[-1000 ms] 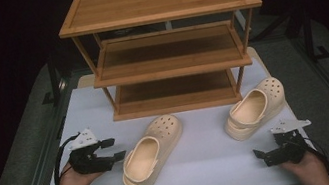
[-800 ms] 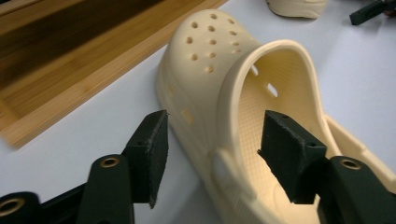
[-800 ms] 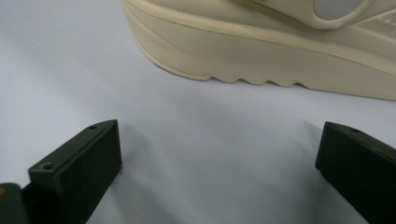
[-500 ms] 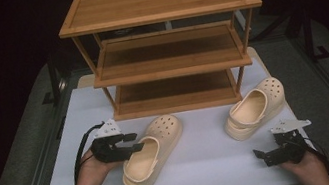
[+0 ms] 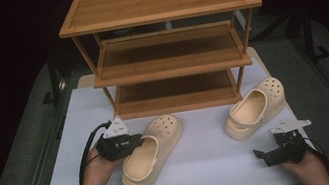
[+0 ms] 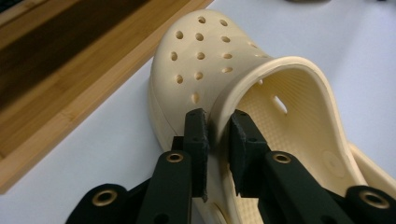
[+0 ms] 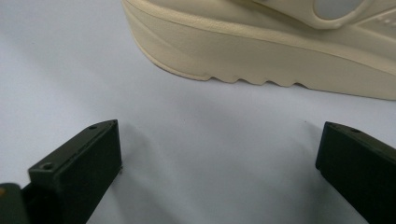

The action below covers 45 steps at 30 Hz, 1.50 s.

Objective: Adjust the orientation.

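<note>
Left gripper view: left hand-held gripper has just closed on clog's rim.

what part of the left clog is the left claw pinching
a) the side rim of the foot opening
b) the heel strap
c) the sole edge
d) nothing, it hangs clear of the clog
a: in the left gripper view the left claw has closed with one pad outside and one inside the opening wall of the left clog, just behind its holed toe cap.
</note>
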{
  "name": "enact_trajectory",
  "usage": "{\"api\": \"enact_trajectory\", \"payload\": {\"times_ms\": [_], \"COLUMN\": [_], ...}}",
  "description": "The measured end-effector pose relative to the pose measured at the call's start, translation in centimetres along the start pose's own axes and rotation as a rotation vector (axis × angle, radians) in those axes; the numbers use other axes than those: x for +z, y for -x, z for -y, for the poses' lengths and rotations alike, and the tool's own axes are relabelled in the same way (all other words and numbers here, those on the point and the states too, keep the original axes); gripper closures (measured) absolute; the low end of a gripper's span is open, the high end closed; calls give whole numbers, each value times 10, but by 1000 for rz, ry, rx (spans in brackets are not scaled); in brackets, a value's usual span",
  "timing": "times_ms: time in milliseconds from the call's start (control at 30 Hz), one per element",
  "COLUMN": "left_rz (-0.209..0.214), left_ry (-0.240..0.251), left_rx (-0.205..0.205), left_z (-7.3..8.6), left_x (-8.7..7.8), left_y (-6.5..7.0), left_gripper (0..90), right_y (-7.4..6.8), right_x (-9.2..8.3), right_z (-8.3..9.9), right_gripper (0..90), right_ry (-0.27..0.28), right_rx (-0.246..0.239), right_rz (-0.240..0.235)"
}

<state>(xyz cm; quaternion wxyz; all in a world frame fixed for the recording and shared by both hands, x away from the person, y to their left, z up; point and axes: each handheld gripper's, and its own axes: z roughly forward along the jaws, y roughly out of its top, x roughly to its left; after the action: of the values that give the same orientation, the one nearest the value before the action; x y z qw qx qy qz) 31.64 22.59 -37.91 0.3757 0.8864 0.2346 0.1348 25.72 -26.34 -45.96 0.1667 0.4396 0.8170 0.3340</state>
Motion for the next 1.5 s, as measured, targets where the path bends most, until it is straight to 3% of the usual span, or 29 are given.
{"api": "enact_trajectory", "payload": {"times_ms": [300, 800, 1000, 1233, 1500], "left_rz": [-47, -110, -153, -207, -214], "left_ry": [-4, 28, 22, 6, 18], "left_rx": [18, -40, -73, -130, -148], "left_z": [-6, 0, 14, 40, 55], "left_x": [-2, -23, -35, -51, -57], "left_y": [0, -21, -31, -43, -42], "left_gripper": [827, 831, 832, 830, 828], "right_y": [0, 0, 0, 0, 0], "right_x": [0, 0, 0, 0, 0], "right_z": [0, 0, 0, 0, 0], "right_gripper": [0, 0, 0, 0, 0], "right_ry": [0, 1, 1, 0, -2], "right_rx": [0, 1, 0, 1, 3], "right_rz": [0, -1, -1, -1, -1]}}
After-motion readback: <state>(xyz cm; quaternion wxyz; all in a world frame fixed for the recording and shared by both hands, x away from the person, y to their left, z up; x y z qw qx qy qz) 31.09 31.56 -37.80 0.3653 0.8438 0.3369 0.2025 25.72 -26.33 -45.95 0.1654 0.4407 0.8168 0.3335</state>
